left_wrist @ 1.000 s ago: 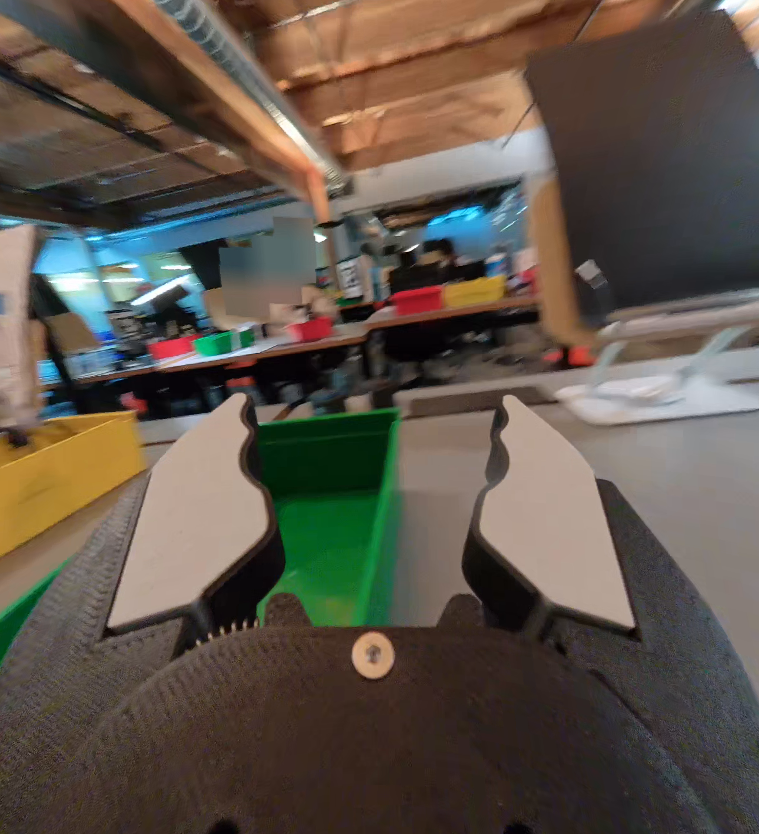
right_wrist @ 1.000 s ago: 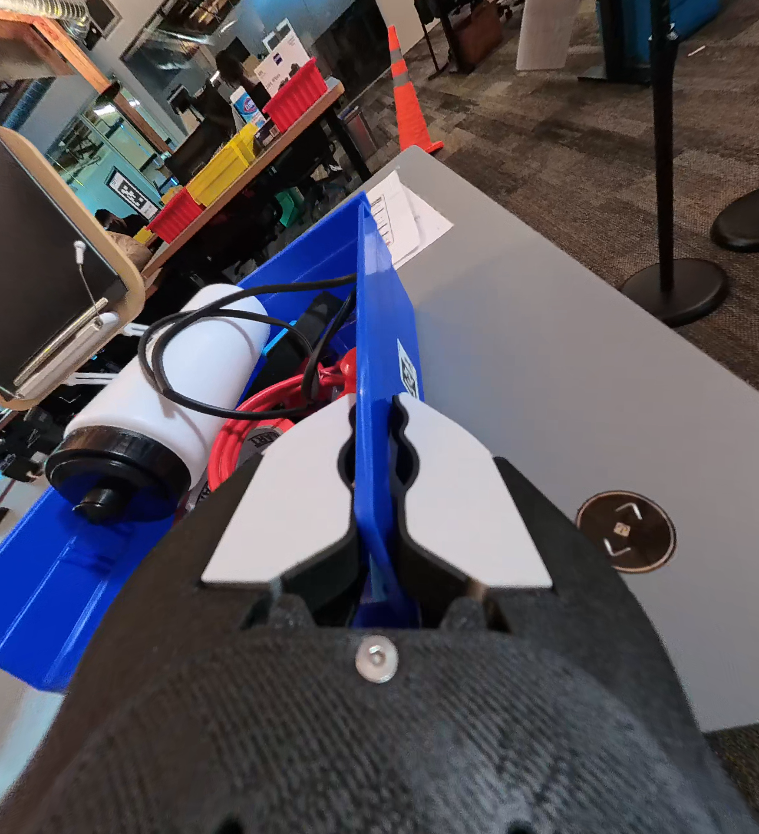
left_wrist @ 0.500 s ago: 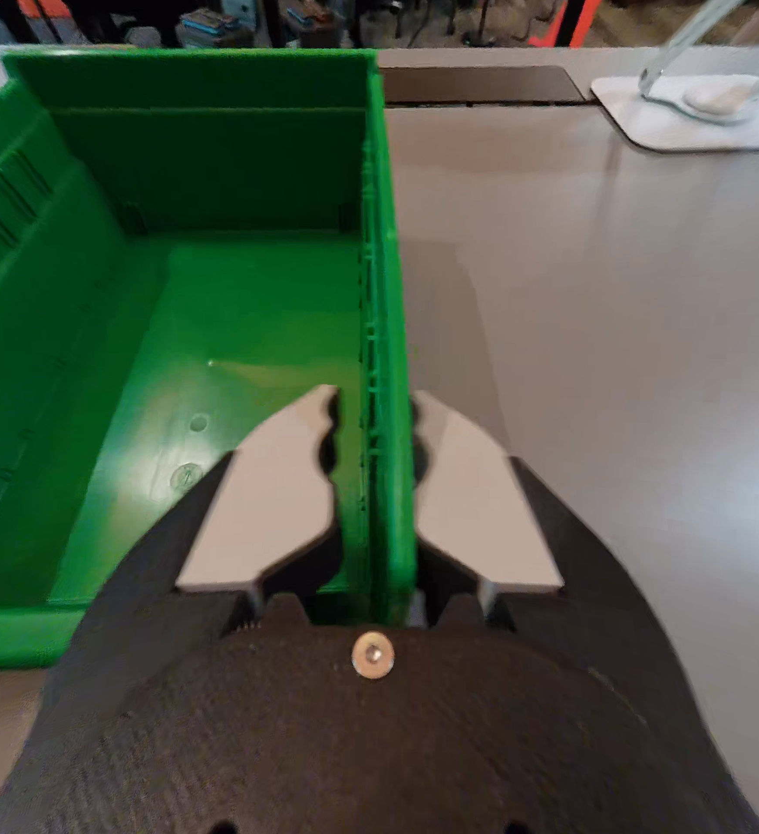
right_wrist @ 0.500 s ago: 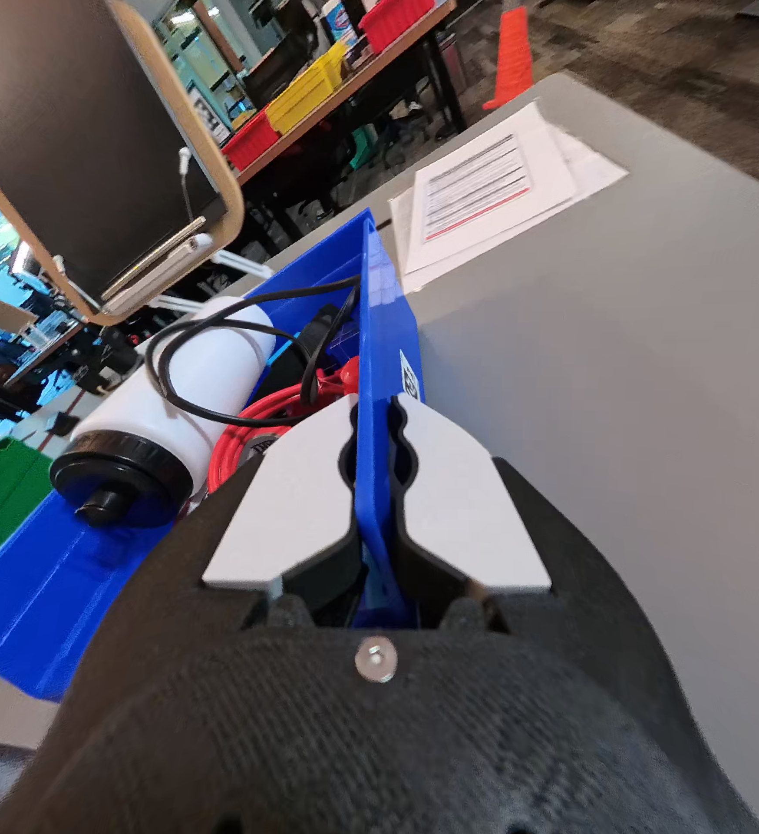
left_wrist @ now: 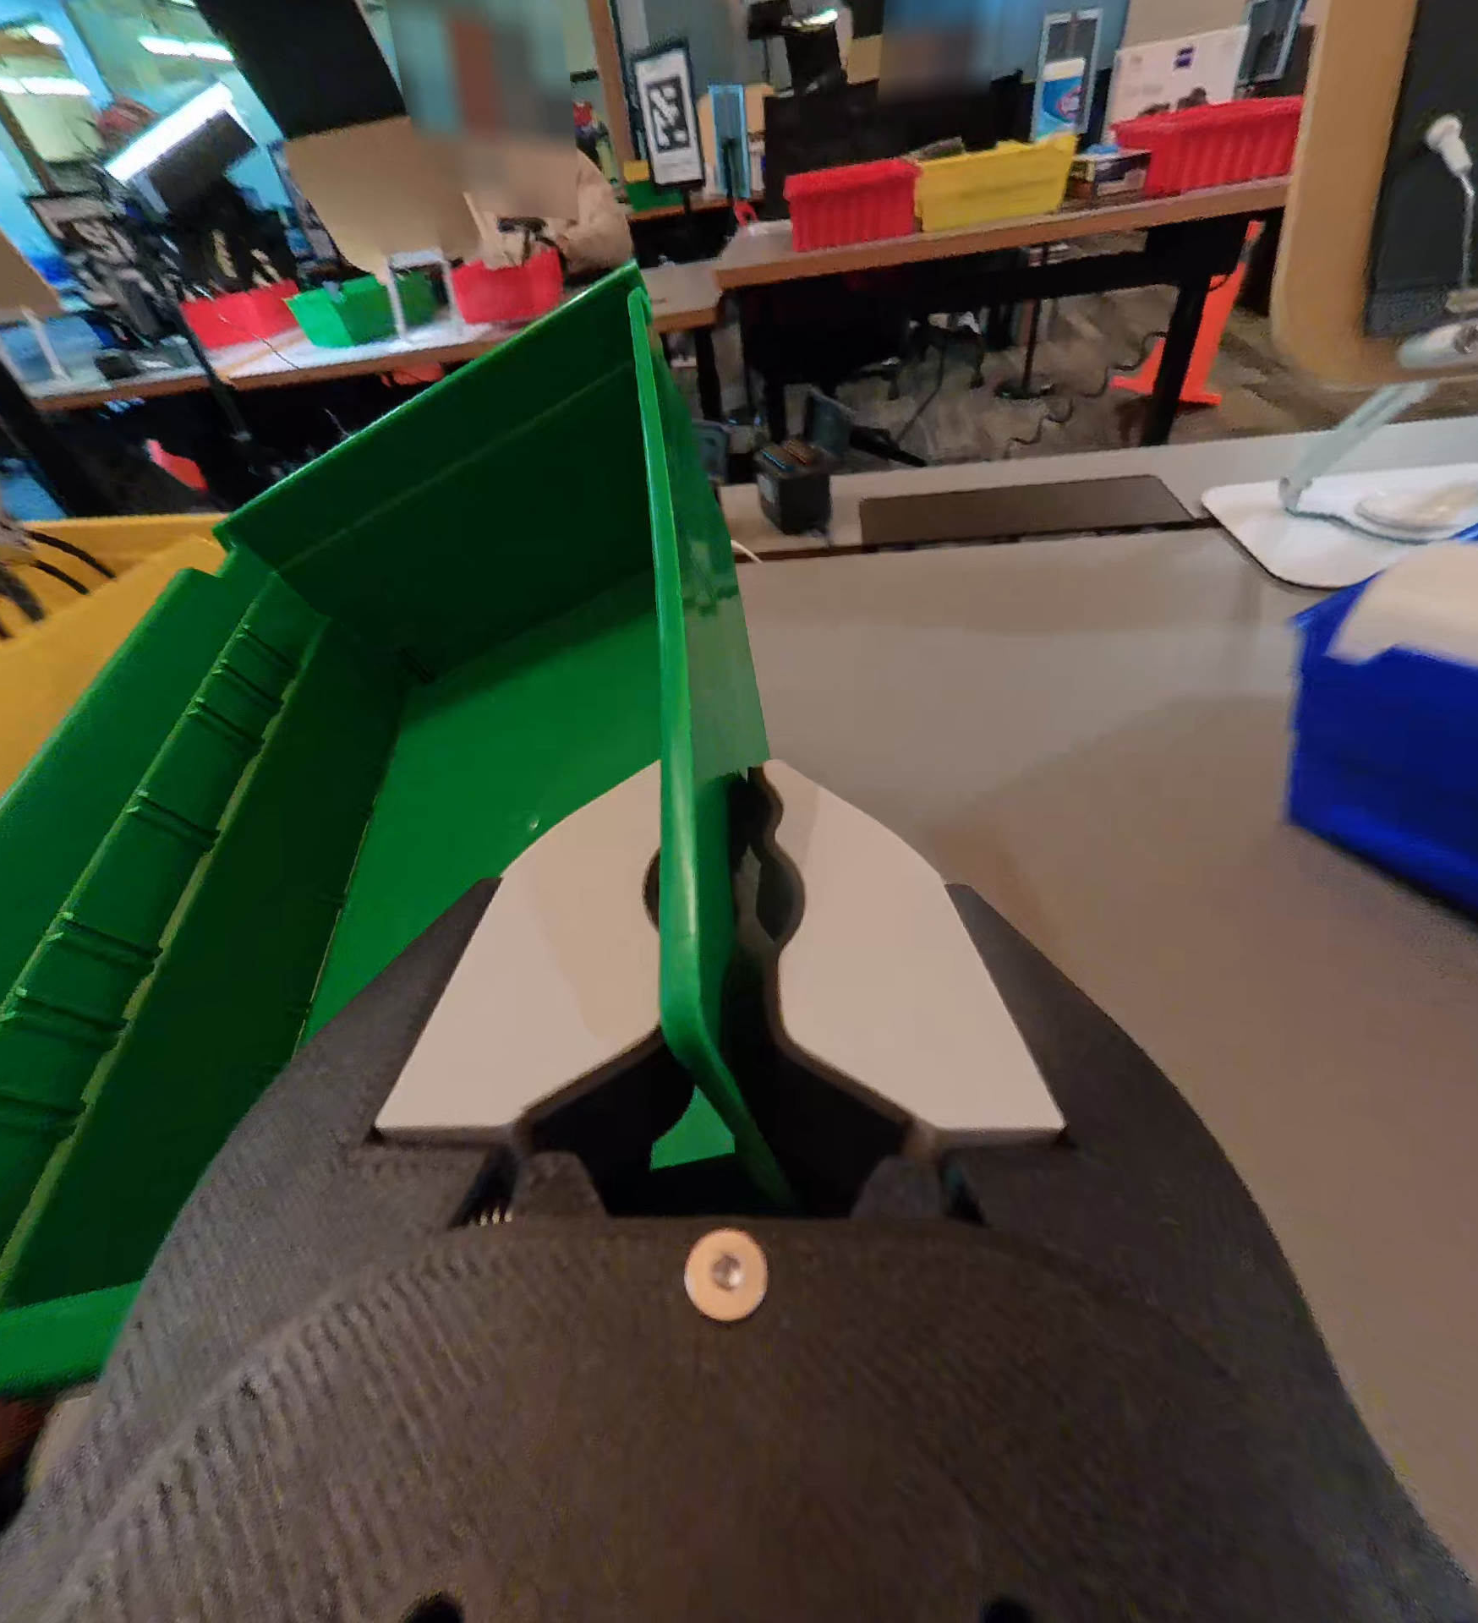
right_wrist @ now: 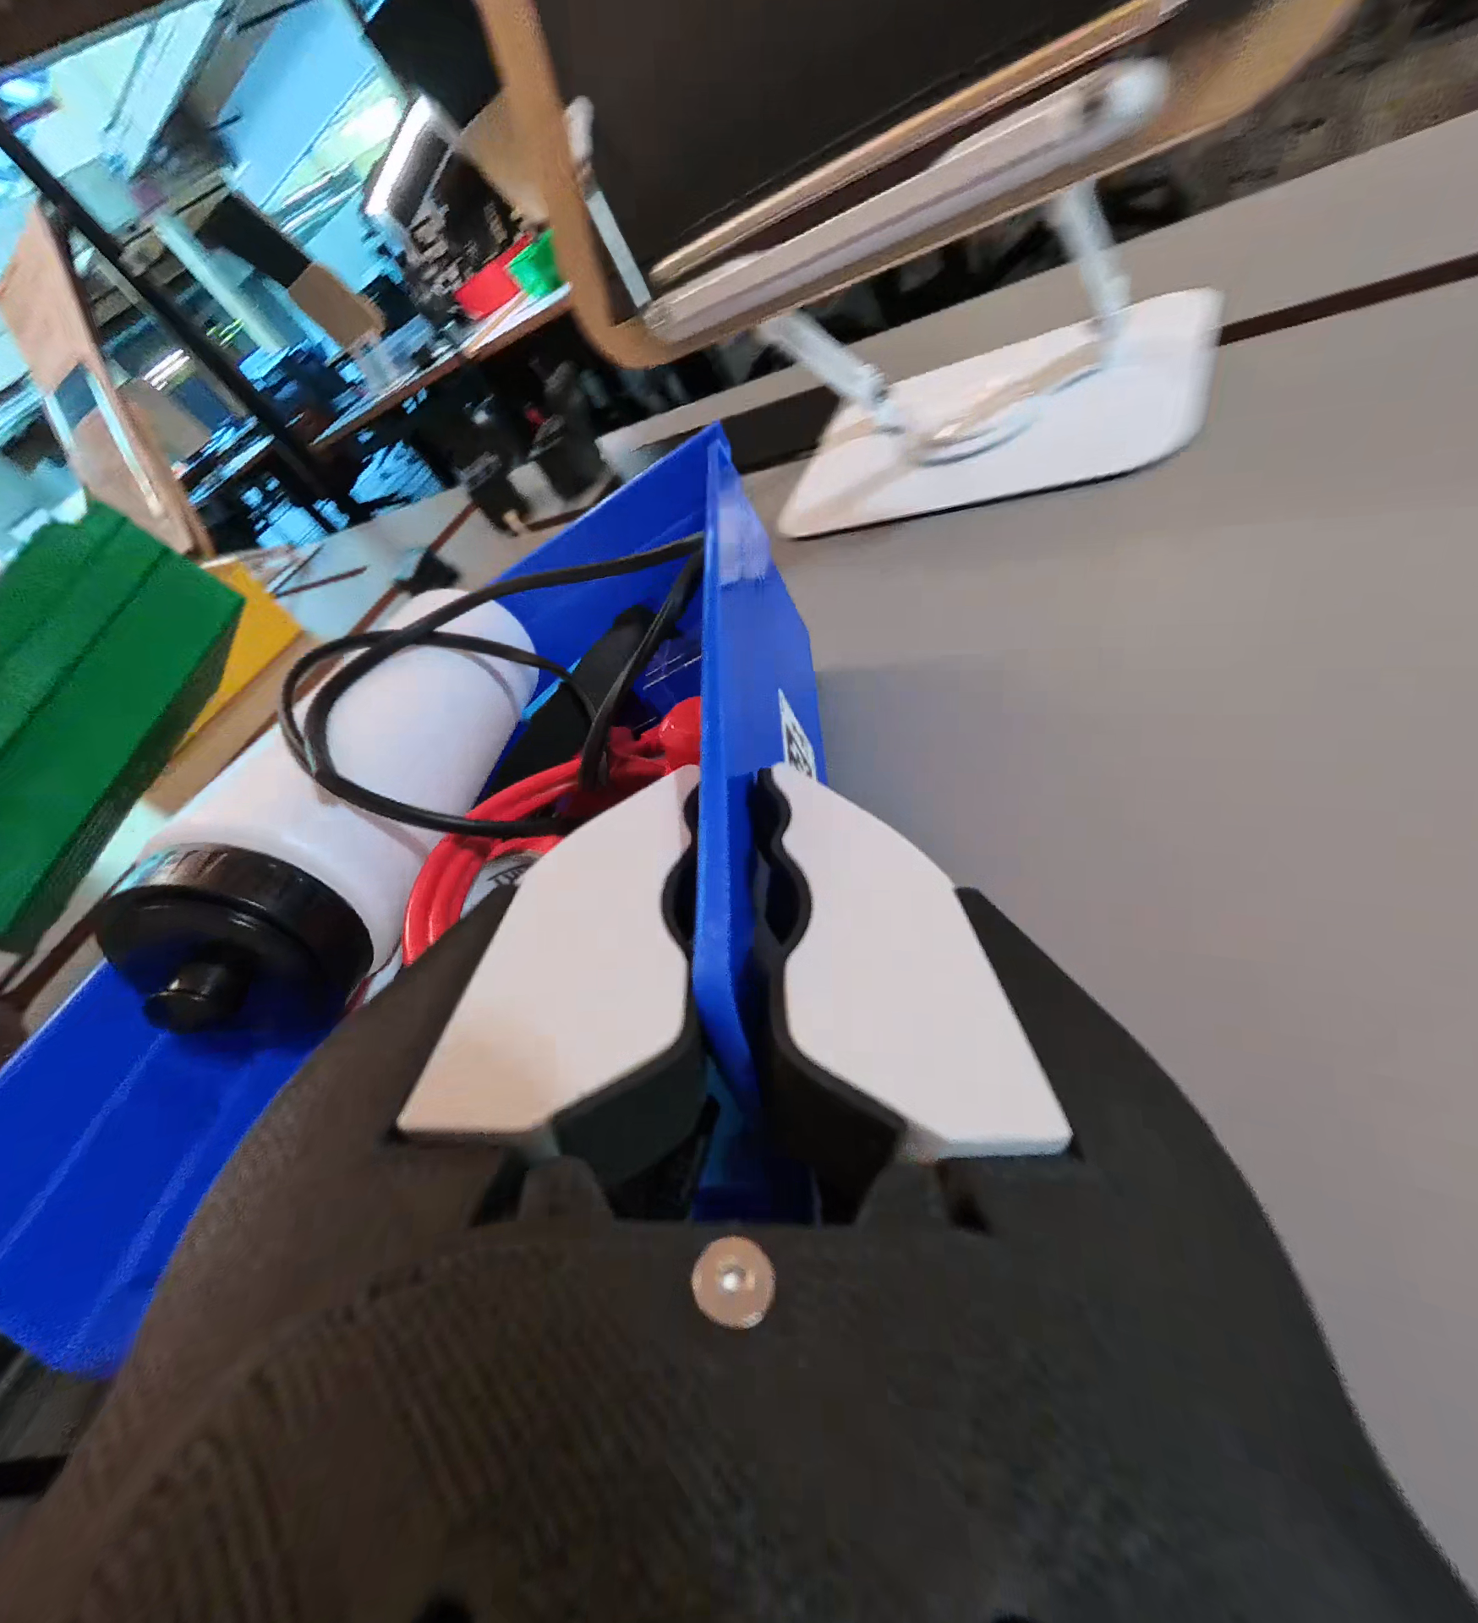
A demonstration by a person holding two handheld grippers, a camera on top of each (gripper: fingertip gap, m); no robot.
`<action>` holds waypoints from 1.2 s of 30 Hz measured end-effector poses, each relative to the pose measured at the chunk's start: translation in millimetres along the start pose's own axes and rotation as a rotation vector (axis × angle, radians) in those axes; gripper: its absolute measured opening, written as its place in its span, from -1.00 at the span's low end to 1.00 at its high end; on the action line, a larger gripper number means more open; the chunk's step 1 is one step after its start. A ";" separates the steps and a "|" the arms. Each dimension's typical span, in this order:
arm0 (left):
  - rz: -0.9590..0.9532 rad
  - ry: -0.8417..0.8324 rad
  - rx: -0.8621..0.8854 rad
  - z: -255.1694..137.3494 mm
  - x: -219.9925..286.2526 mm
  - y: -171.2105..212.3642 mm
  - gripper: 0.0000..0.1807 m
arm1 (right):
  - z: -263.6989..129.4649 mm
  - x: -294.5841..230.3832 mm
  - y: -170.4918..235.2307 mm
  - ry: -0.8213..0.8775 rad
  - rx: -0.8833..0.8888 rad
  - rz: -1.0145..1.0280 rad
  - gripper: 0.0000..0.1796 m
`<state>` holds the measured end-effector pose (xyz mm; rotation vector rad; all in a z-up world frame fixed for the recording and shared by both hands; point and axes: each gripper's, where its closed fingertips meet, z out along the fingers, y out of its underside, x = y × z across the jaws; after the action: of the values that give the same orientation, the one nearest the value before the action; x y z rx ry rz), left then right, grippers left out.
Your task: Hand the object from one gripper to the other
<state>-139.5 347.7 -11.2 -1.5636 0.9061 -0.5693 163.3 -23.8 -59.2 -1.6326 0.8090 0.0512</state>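
Note:
My left gripper (left_wrist: 709,782) is shut on the right side wall of an empty green bin (left_wrist: 489,755) and holds it tilted above the grey table. My right gripper (right_wrist: 731,777) is shut on the right side wall of a blue bin (right_wrist: 744,632). The blue bin holds a white bottle (right_wrist: 384,755) with a black cap, a black cable (right_wrist: 454,650) and a red coiled cable (right_wrist: 489,843). The blue bin also shows at the right of the left wrist view (left_wrist: 1421,729), and the green bin at the left of the right wrist view (right_wrist: 59,694).
A yellow bin (left_wrist: 24,667) stands left of the green bin. A white stand (right_wrist: 1025,421) carrying a dark board (right_wrist: 762,132) sits at the back of the grey table (left_wrist: 1069,790). Other tables with red, yellow and green bins stand beyond.
My left gripper closed on the green bin's wall and raised and tilted it. My right gripper kept its hold on the blue bin and swung it left, toward the stand and green bin.

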 end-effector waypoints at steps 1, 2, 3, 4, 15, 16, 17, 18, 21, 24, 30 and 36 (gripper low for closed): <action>0.007 -0.019 0.009 -4.8 -9.0 -8.7 -0.88 | 22.3 -18.8 5.1 -0.026 -0.021 -0.002 -0.89; 0.014 -0.040 0.024 -9.8 -18.4 -18.3 -0.88 | 44.9 -37.6 10.6 -0.047 -0.039 0.001 -0.89; 0.017 -0.057 0.044 -15.2 -27.3 -28.3 -0.88 | 67.3 -56.0 16.5 -0.063 -0.055 0.015 -0.89; 0.020 -0.071 0.067 -21.0 -35.5 -38.2 -0.89 | 89.3 -74.1 23.2 -0.074 -0.068 0.037 -0.89; 0.038 -0.116 0.208 -69.6 -77.4 -84.4 -0.88 | 230.2 -259.3 111.5 -0.061 -0.102 0.145 -0.82; 0.032 -0.118 0.210 -70.9 -79.6 -84.3 -0.88 | 233.0 -277.8 117.8 -0.127 -0.134 0.183 -0.76; 0.028 -0.120 0.209 -71.7 -81.1 -83.9 -0.89 | 234.3 -293.5 124.3 -0.172 -0.171 0.211 -0.72; 0.025 -0.121 0.208 -72.1 -81.9 -83.5 -0.88 | 233.6 -310.1 129.4 -0.225 -0.203 0.228 -0.72; 0.024 -0.109 0.208 -72.5 -78.0 -84.2 -0.89 | 215.5 -354.1 144.7 -0.423 -0.324 0.158 -0.72; 0.020 -0.075 0.221 -74.7 -66.1 -91.1 -0.89 | 188.4 -362.6 121.3 -0.516 -0.229 0.095 -0.73; 0.065 0.086 0.281 -80.5 -0.7 -121.1 -0.89 | 111.8 -310.9 64.0 -0.555 -0.083 -0.146 -0.52; -0.048 0.560 0.381 -103.4 150.9 -154.3 -0.88 | 15.8 -180.1 44.4 -0.387 -0.039 -0.447 -0.43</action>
<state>-96.4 167.6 140.3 -1.0937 1.0950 -1.1776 10.7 74.6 -17.9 -1.7349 0.1419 0.0638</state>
